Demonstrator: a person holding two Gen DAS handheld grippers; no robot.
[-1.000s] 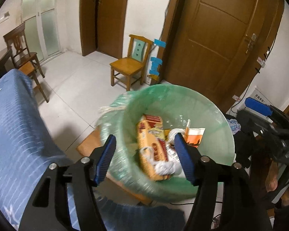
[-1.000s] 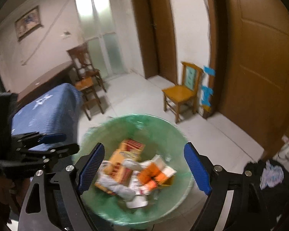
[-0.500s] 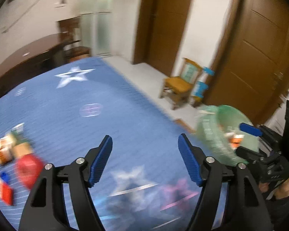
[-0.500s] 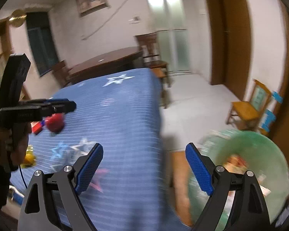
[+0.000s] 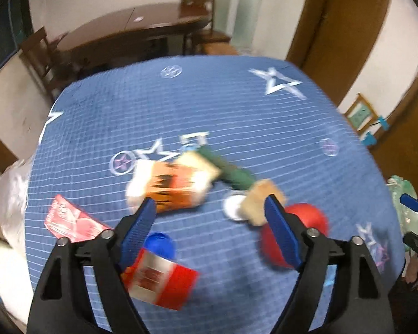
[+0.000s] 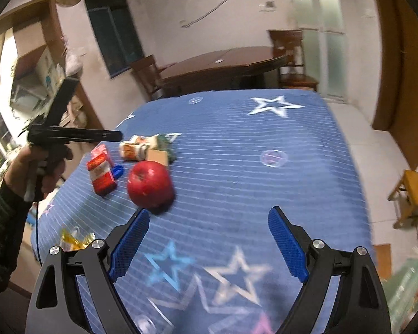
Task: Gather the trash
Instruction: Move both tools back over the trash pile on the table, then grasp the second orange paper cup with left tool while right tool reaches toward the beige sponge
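**Risk check: mixed pile, blurred approach**

Blue star-print cloth (image 5: 237, 105) covers the work surface, w/ a dark wood table (image 6: 223, 64) and chairs behind it. Part of a green-lined bin (image 6: 409, 286) is seen at the lower right edge of the right wrist view, well apart from the trash pile.

Largest item on the cloth is a red apple (image 6: 150, 185), just beside the trash; it may not be trash at all, so a wrong pick is judged the main hazard if the round shape is grabbed by reflex. Next, an orange-white carton (image 5: 170, 186) lies touching a green wrapper (image 5: 231, 171) and a tan block (image 5: 260, 203); two could be pinched at once and one dropped short of the bin. A red-white box (image 5: 158, 278) lies partly under the left gripper (image 5: 210, 233), beside a blue cap (image 5: 160, 243); a flat red packet (image 5: 72, 221) sits near the cloth's edge and could be pushed off.

Left gripper jaws are opening, nothing btwn them. Right gripper (image 6: 209, 246) is held wide apart, empty. Both views are blurred, so aim may be misjudged.
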